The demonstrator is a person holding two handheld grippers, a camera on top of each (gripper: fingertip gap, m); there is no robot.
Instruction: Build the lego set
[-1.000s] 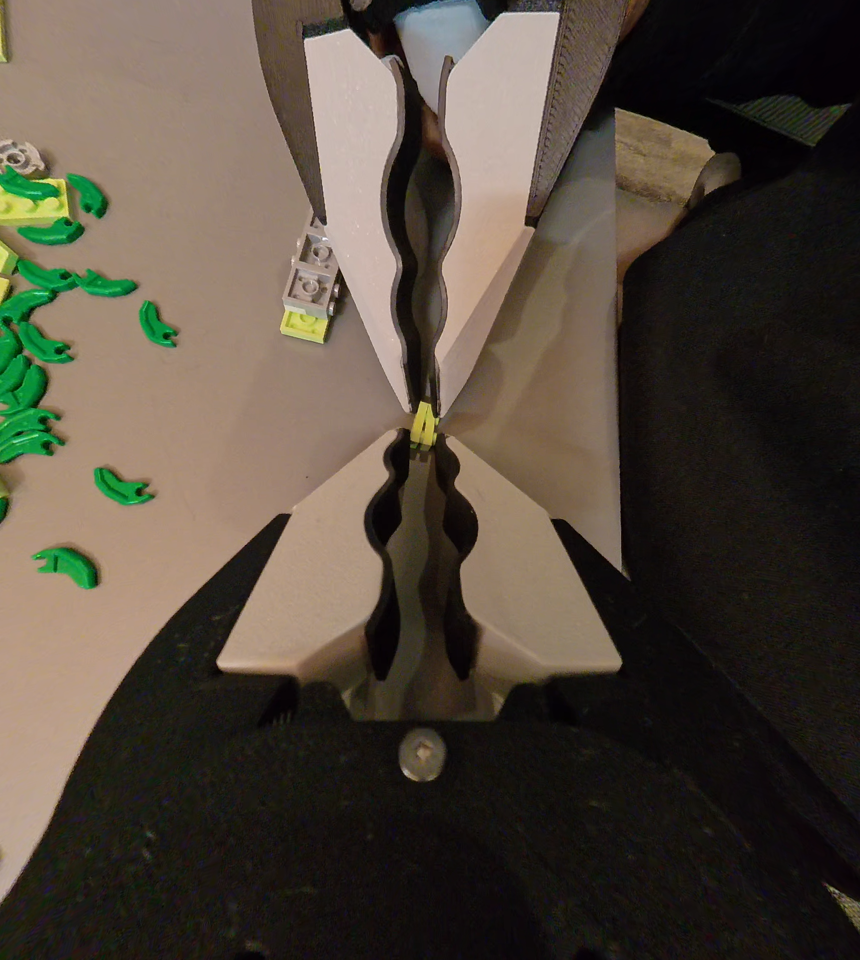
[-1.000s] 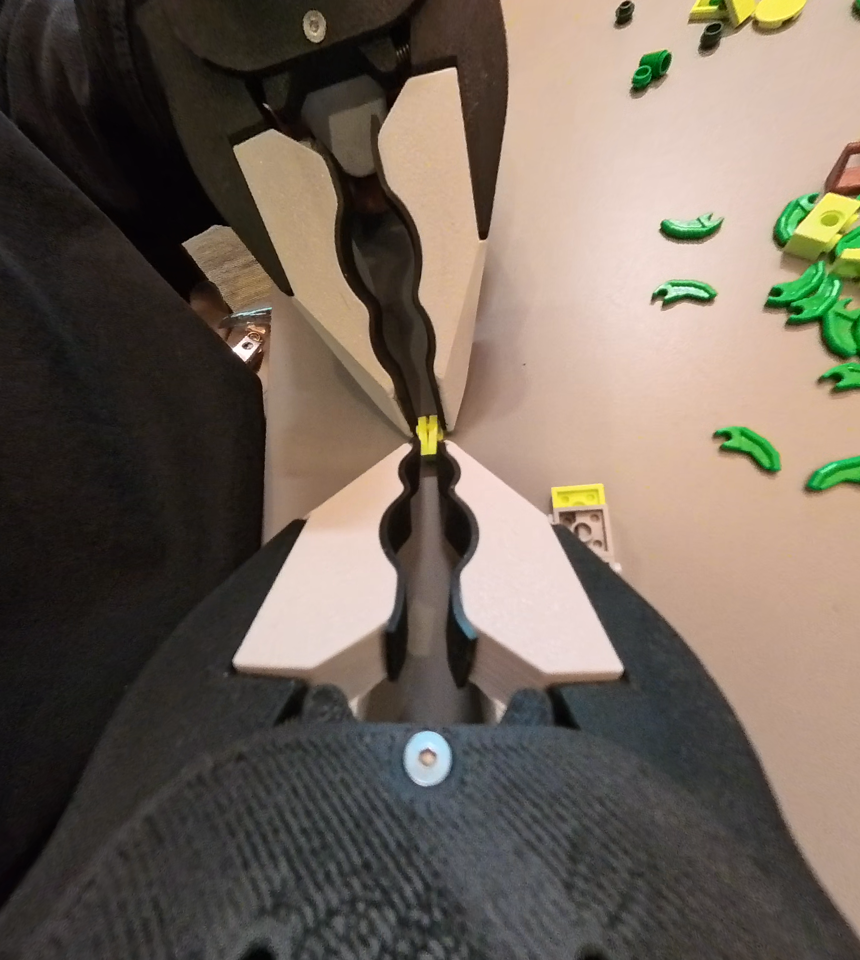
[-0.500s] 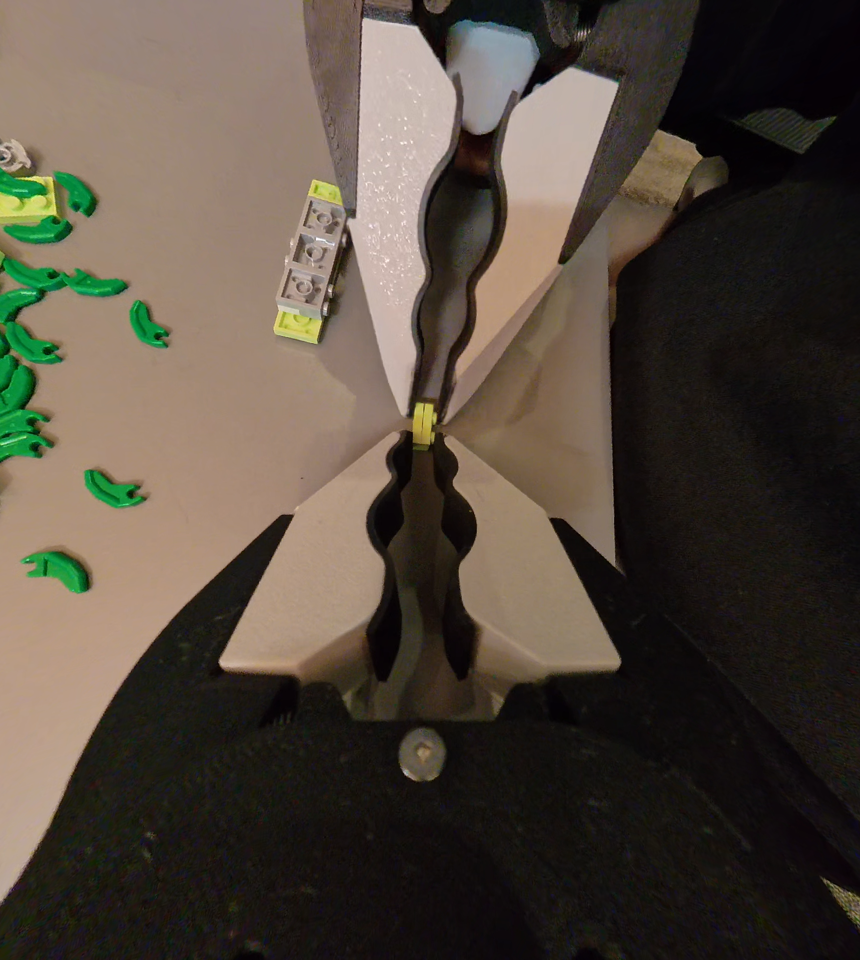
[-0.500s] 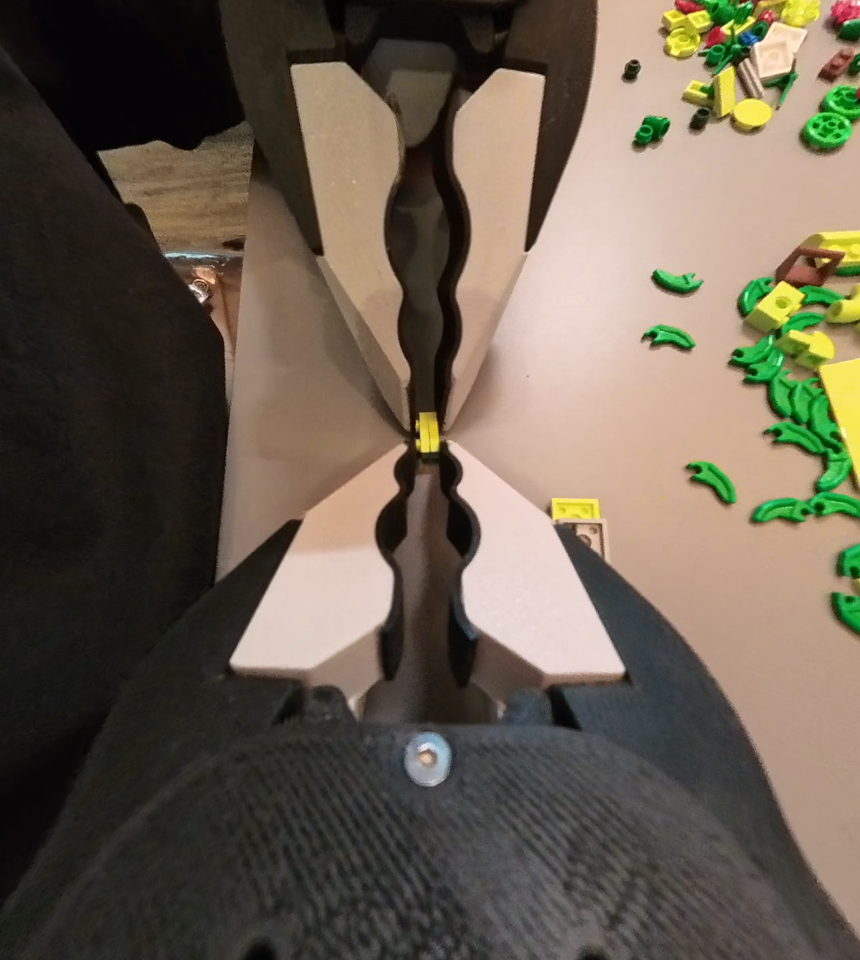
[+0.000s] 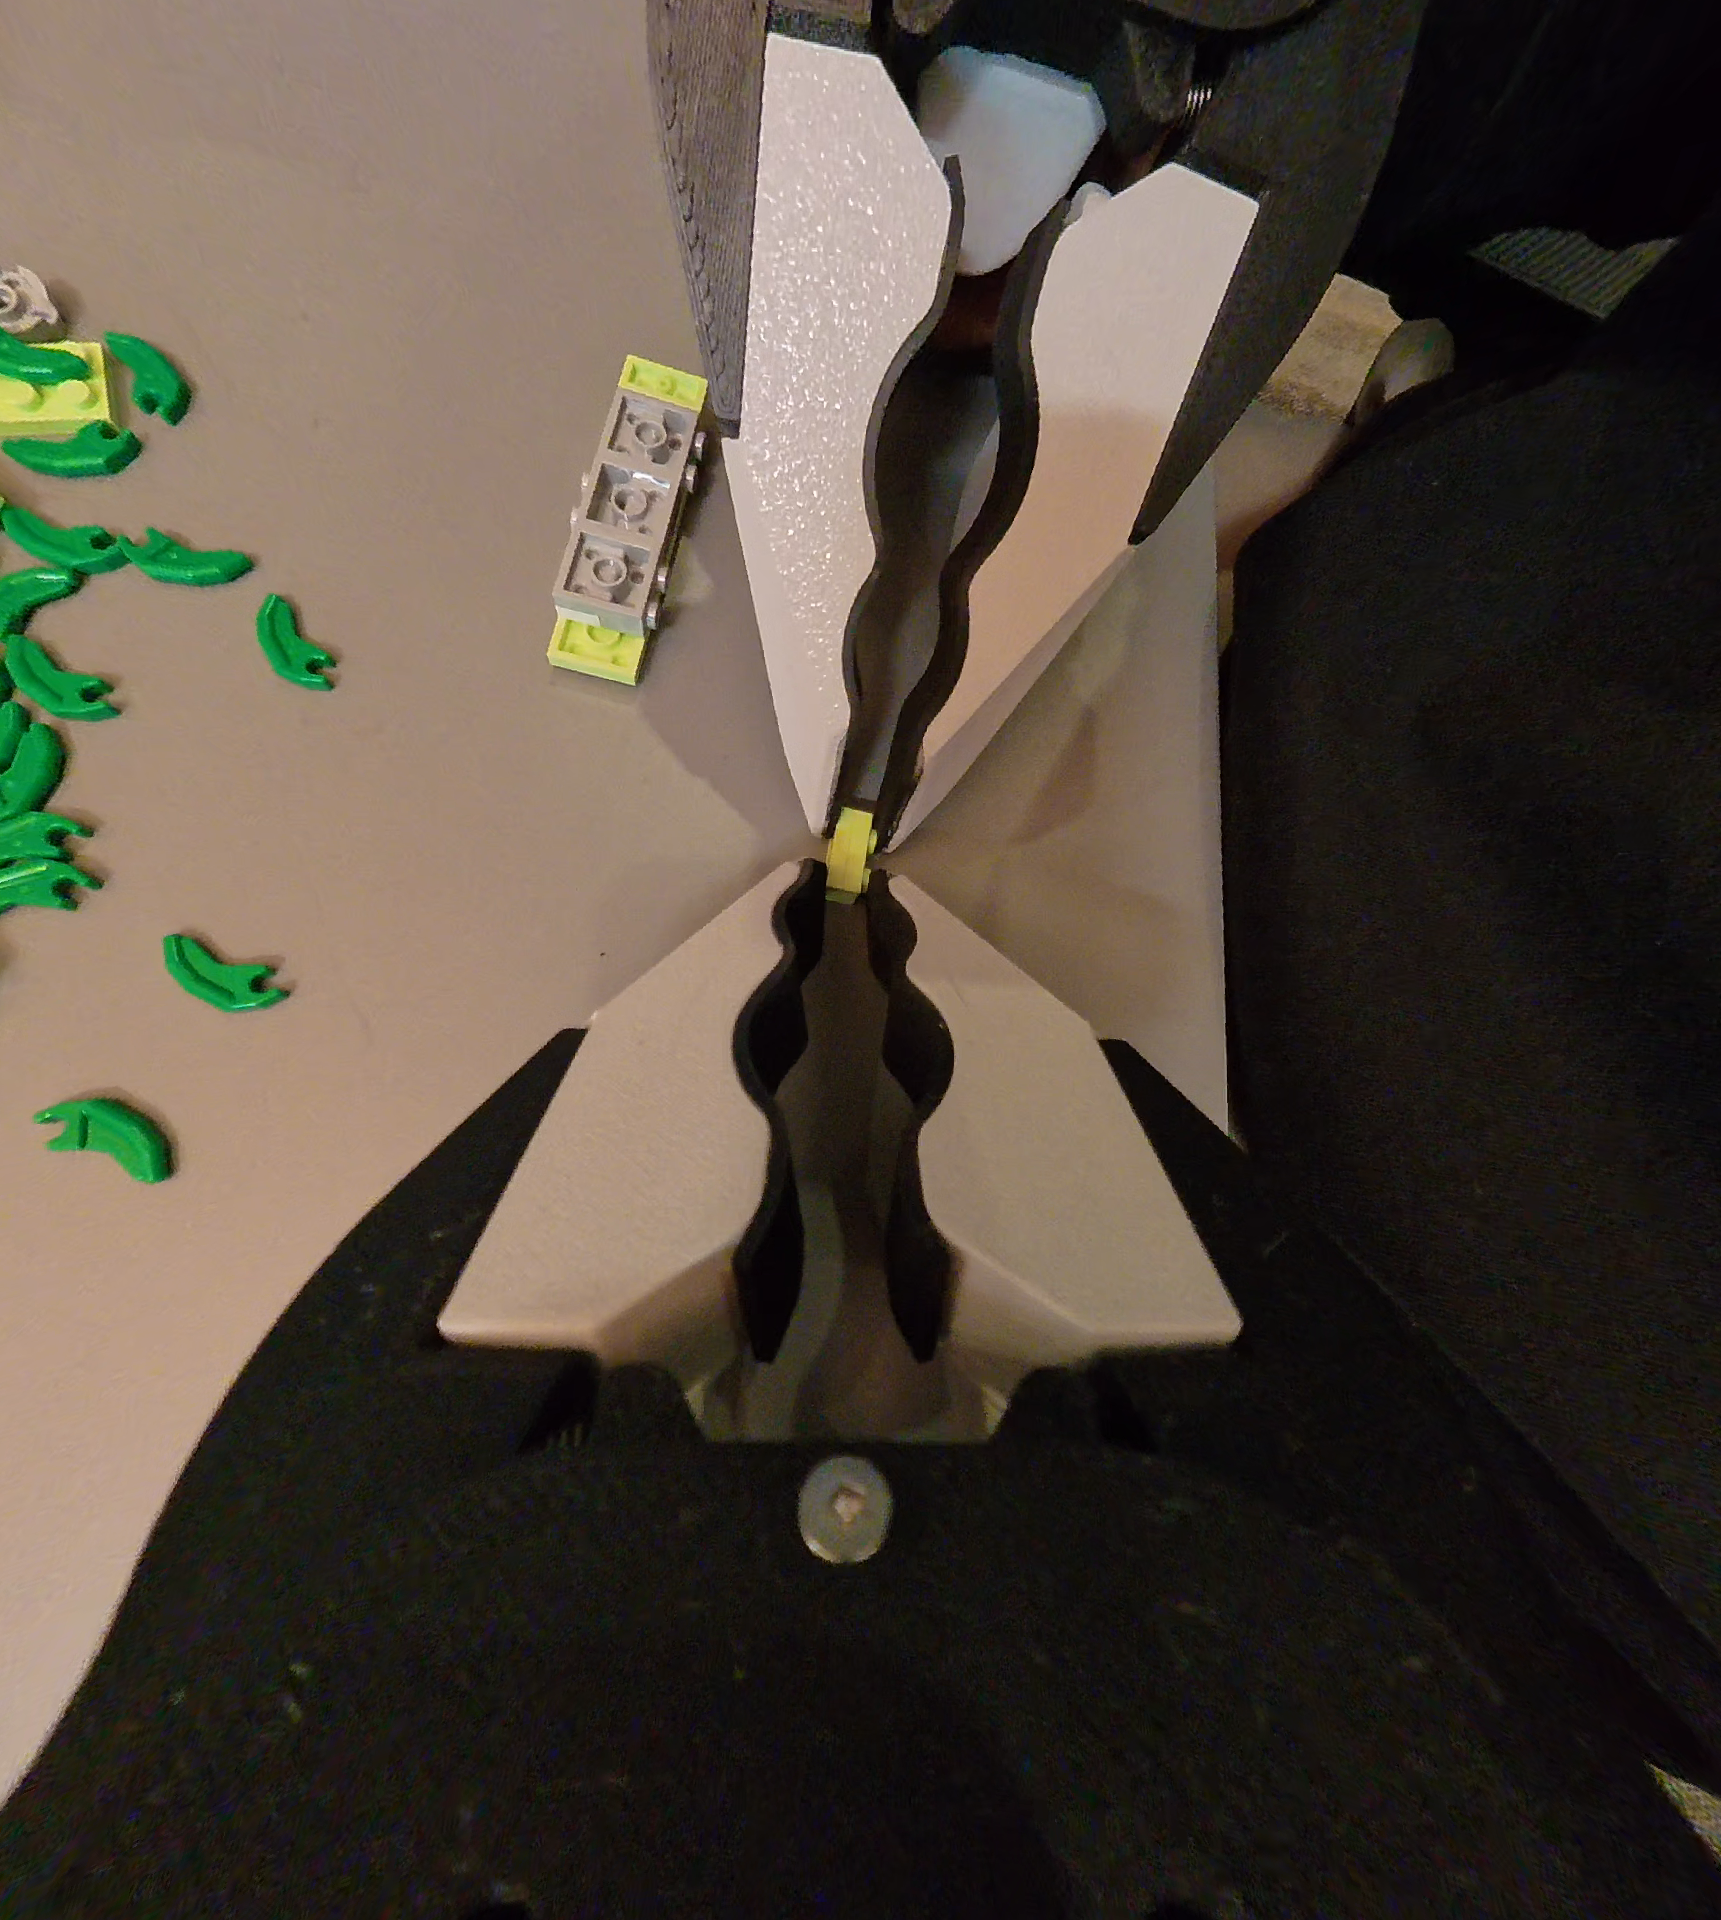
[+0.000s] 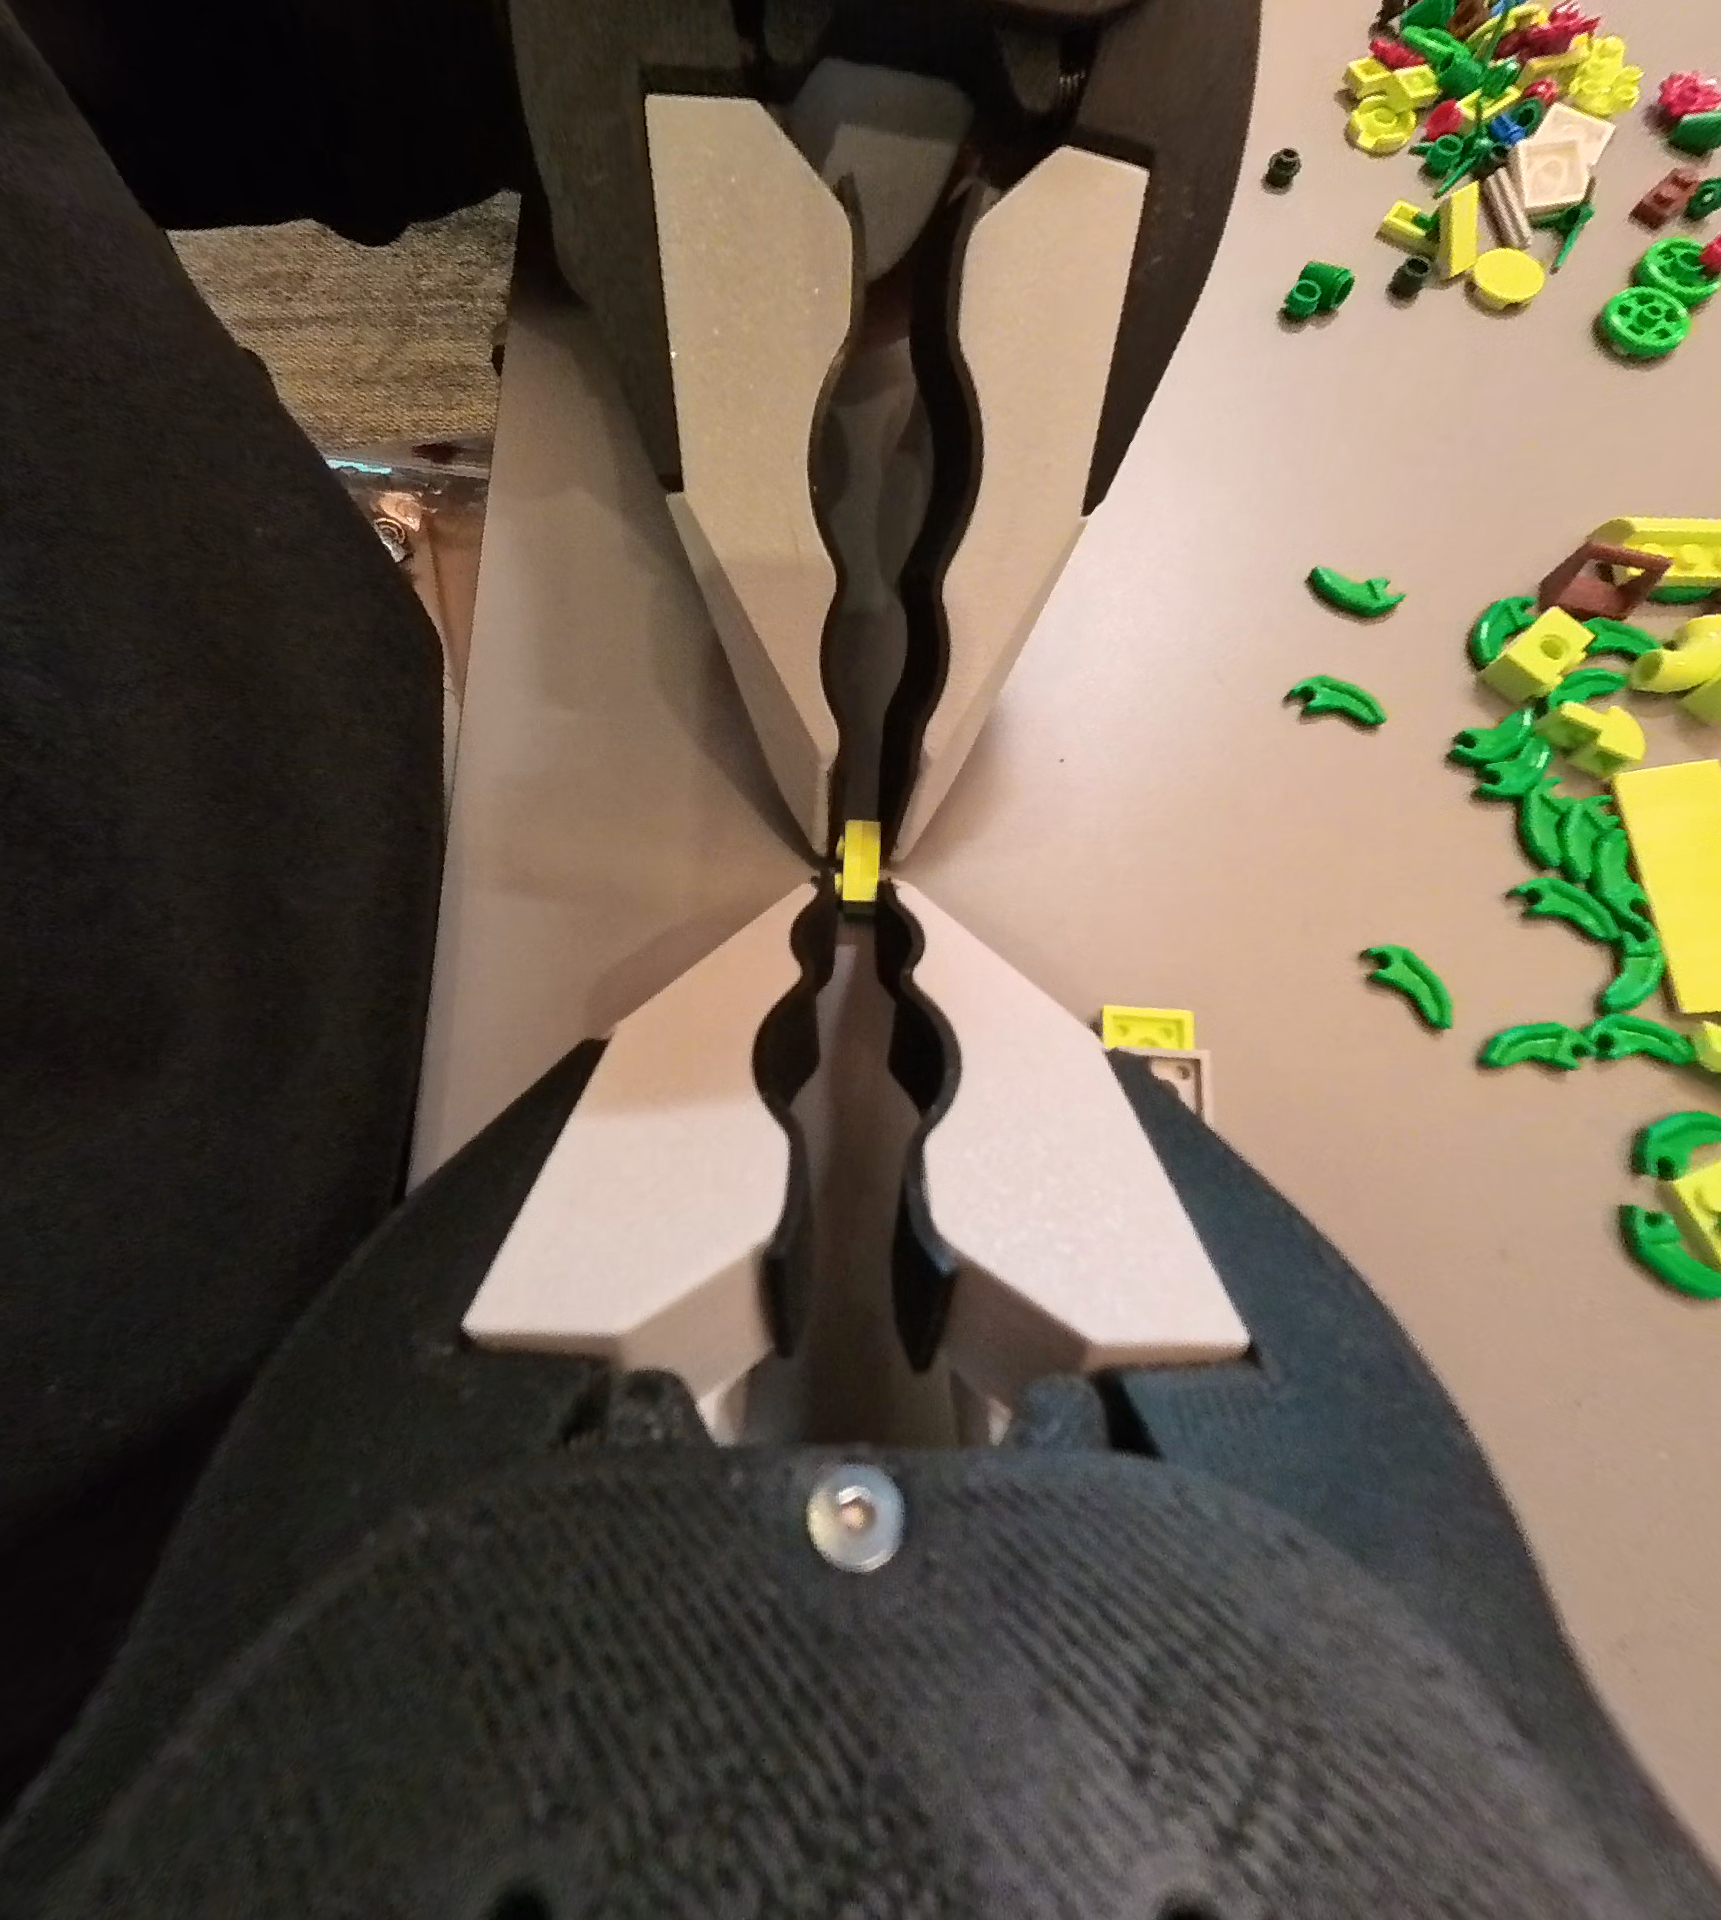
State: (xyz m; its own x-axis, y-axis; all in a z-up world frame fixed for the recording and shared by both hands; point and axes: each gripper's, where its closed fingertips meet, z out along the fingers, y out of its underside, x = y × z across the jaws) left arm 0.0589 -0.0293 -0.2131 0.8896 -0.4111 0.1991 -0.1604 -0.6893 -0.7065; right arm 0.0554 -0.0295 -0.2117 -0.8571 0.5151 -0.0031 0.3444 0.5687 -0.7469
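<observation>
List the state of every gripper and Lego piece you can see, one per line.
left gripper: shut on lime piece, tip to tip with the other gripper.
right gripper: shut on lime piece.
lime piece: pinched between both grippers, off the table.
grey and lime assembly: lying flat on the table, untouched.
green curved pieces: scattered loose.

No readable text, label, brand, number or sign in either view. Bricks on tabletop carry only studs, any embossing too small to make out. Grippers plain, unmarked.
</observation>
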